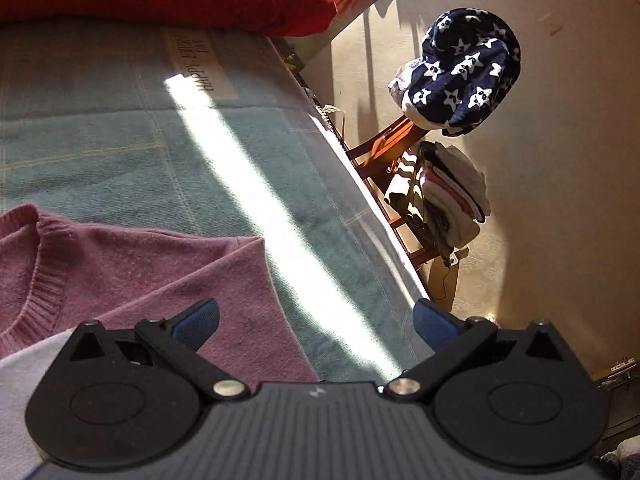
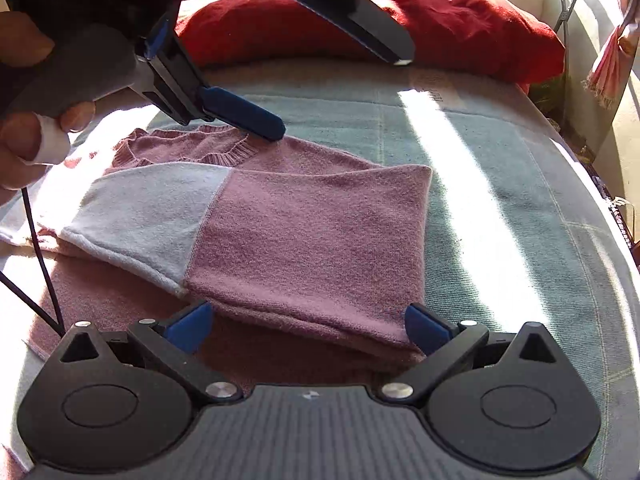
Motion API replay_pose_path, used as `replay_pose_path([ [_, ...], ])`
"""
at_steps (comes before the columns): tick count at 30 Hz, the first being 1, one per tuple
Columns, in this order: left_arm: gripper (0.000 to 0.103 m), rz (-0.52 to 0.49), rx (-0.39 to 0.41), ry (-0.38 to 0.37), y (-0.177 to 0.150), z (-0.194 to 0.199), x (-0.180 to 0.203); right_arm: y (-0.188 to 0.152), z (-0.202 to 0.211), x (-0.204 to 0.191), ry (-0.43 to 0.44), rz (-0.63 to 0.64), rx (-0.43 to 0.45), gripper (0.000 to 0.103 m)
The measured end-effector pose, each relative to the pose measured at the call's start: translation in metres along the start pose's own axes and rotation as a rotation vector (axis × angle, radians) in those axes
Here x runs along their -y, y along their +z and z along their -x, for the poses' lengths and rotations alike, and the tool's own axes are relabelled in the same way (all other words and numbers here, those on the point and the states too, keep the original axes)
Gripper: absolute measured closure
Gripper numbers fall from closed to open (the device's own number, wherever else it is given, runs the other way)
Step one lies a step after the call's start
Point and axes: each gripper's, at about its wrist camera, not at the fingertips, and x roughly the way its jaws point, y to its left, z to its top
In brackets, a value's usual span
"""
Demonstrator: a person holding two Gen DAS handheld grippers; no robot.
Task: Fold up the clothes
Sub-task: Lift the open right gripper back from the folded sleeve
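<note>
Pink sweater part-folded on the bed, both tongs released.

The pink sweater (image 2: 304, 240) lies flat on the green blanket (image 2: 500, 208), its pale blue-cuffed sleeve (image 2: 144, 216) laid across the body, probably to narrow it for the next fold. The right tongs (image 2: 308, 326) gape empty at the near hem; the left tongs (image 2: 344, 92) hover spread above the collar, holding nothing. A red pillow (image 2: 460, 20) sits far back. A blanket label (image 1: 202, 64) seems to read "HAPPY EVERY DAY", partly blurred.

a home bedroom: quilted bed (image 1: 120, 140), red pillow (image 2: 460, 20), chair (image 1: 384, 148) piled with clothes (image 1: 452, 196).
</note>
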Motion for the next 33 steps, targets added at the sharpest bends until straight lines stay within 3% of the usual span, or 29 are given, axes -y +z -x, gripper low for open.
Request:
replay_pose_path([
  [5,0.001,-0.069,-0.131,0.007,0.013,-0.063,-0.003,-0.009,-0.01,-0.004,0.017,0.031,-0.011,0.0],
  [11,0.001,-0.073,-0.123,0.035,0.021,-0.078,-0.009,-0.006,-0.015,-0.001,0.005,0.008,0.005,0.0],
  [18,0.001,-0.173,-0.102,0.099,0.018,-0.022,0.003,-0.002,0.0,-0.002,0.032,-0.042,0.05,0.0],
  [21,0.001,-0.171,-0.068,0.152,0.008,0.011,0.0,-0.005,-0.007,-0.008,0.036,-0.01,0.018,0.0],
  [24,0.001,-0.117,-0.034,0.213,-0.009,0.048,-0.01,-0.004,-0.009,-0.015,0.019,0.057,-0.008,0.0],
  [28,0.001,-0.023,0.019,0.246,-0.044,0.089,-0.023,0.007,0.013,-0.017,0.053,0.016,0.048,0.0],
  [33,0.001,0.12,0.055,0.26,-0.096,0.097,-0.053,0.006,0.011,-0.036,0.058,0.047,0.025,0.0],
])
